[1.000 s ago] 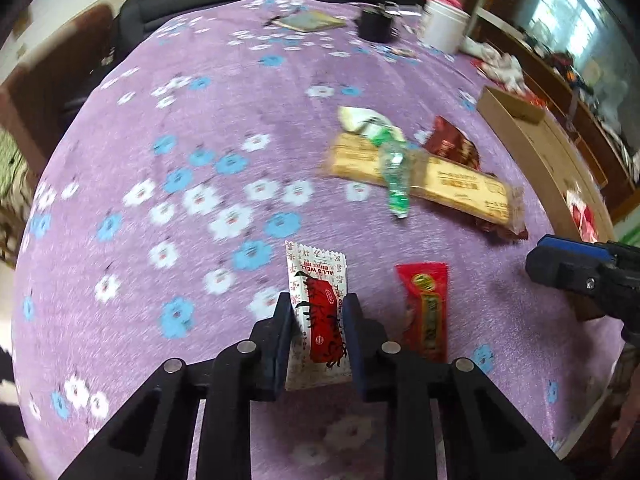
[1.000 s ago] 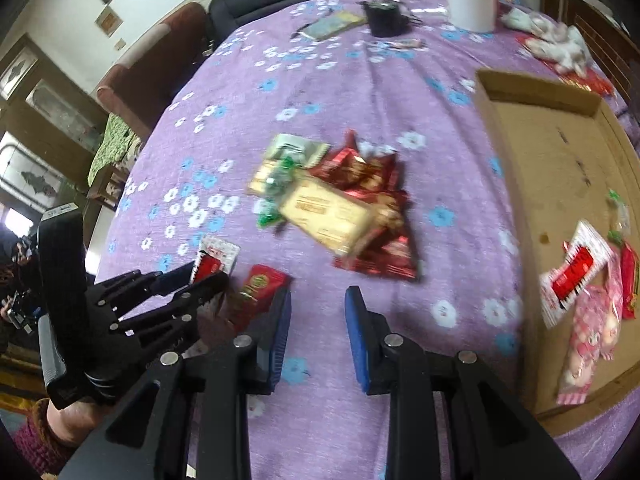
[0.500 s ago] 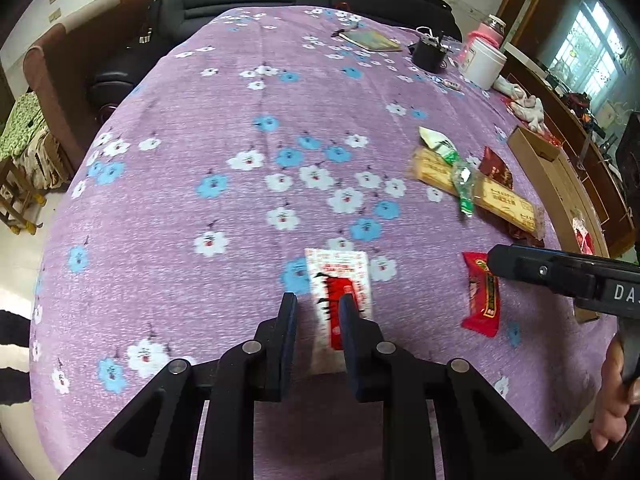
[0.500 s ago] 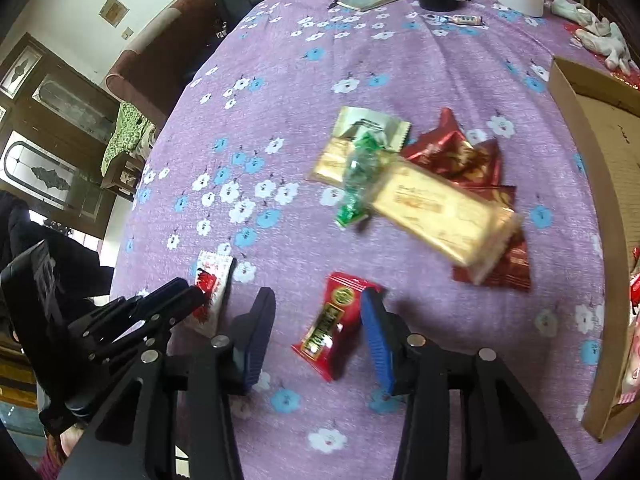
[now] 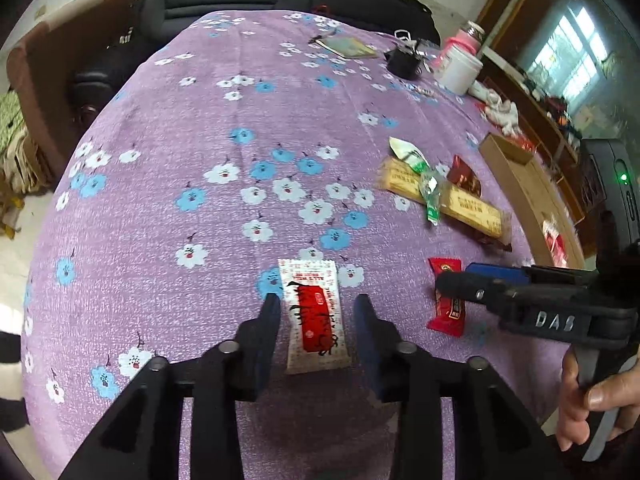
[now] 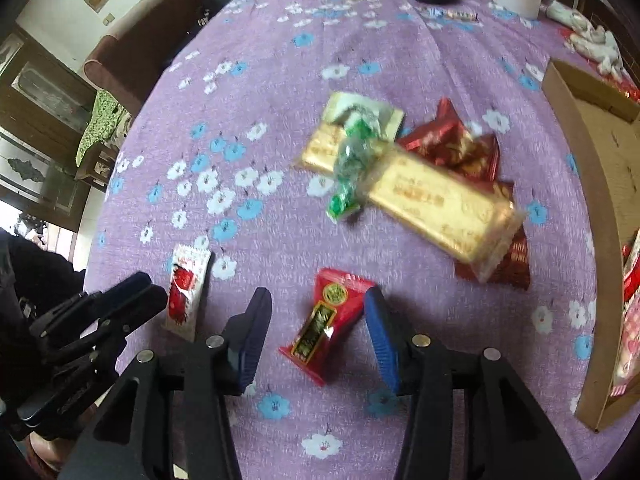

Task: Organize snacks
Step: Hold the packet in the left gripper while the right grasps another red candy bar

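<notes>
Both grippers spread — cardboard box [image 6: 592, 184] holds pink-red snack packets [image 6: 630, 320].

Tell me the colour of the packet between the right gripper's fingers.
Red, with a gold-and-green label; the packet shows best in the right wrist view.

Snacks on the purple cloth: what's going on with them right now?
A person is sorting snacks with two handheld grippers. The left gripper straddles a white-and-red sachet lying on the tablecloth; its jaws are opening and the pads are clear of it. The right gripper brackets a red packet, jaws also opening, not pressing on it. A pile of snacks waits beyond them, and a few already lie in the cardboard box.
</notes>
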A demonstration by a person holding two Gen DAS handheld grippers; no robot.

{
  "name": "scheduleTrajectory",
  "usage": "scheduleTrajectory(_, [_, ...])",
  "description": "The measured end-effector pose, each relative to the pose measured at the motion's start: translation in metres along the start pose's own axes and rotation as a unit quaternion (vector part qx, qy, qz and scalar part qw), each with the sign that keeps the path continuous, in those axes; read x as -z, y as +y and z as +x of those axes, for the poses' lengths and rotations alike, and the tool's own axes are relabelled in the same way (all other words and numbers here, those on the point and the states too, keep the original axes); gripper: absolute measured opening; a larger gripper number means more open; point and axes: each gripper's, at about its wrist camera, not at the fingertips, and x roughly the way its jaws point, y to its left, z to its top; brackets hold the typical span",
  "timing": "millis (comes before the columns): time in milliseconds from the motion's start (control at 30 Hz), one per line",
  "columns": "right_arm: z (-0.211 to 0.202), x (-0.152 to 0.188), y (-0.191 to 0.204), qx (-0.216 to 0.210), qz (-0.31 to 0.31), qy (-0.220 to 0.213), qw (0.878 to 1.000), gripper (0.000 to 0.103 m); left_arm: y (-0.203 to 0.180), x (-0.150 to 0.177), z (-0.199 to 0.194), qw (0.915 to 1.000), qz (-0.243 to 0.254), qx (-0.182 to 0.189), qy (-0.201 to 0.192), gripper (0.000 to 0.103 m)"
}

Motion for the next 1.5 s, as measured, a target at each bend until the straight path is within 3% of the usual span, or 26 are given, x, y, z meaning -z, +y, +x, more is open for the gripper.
scheduleTrajectory(67, [0.006,0.006,0.002,0.003,-0.006,0.011,1.000,0.047,-0.006,0.001,0.007,0.9999,0.008,-0.003,0.012,0.044])
scheduleTrajectory(200, [0.011,0.011,0.010,0.025,-0.039,0.009,0.999,0.047,-0.014,0.002,0.021,0.9984,0.030,-0.044,0.022,0.048])
scheduleTrajectory(233, [0.010,0.012,0.010,0.029,-0.044,0.003,0.999,0.038,-0.014,0.002,0.025,0.9976,0.035,-0.056,0.022,0.047])
scheduleTrajectory(300, [0.010,0.012,0.009,0.035,-0.058,0.002,0.998,0.017,-0.012,0.004,0.030,0.9961,0.043,-0.076,0.016,0.034])
scheduleTrajectory(533, [-0.003,0.010,-0.002,0.024,-0.056,-0.023,0.998,0.017,-0.012,0.004,0.028,0.9966,0.034,-0.075,-0.006,0.029])
scheduleTrajectory(667, [-0.014,0.010,-0.009,-0.012,-0.053,-0.033,0.998,0.017,-0.016,0.003,0.017,0.9974,0.028,-0.063,-0.022,0.029])
scheduleTrajectory(967, [-0.022,0.003,-0.003,-0.040,-0.088,-0.016,0.995,0.017,-0.010,-0.006,-0.031,0.9969,-0.040,-0.023,-0.064,0.029])
scheduleTrajectory(1133, [-0.004,-0.001,0.027,-0.046,-0.138,0.017,0.989,0.017,-0.006,0.005,-0.062,0.9923,-0.068,-0.046,-0.093,0.029])
scheduleTrajectory(1300, [0.004,-0.001,0.067,-0.075,-0.190,0.029,0.979,0.017,0.002,0.026,-0.075,0.9878,-0.102,-0.066,-0.097,0.029])
scheduleTrajectory(1500, [0.000,0.003,0.077,-0.094,-0.212,0.031,0.972,0.017,0.005,0.039,-0.084,0.9831,-0.126,-0.084,-0.103,0.029])
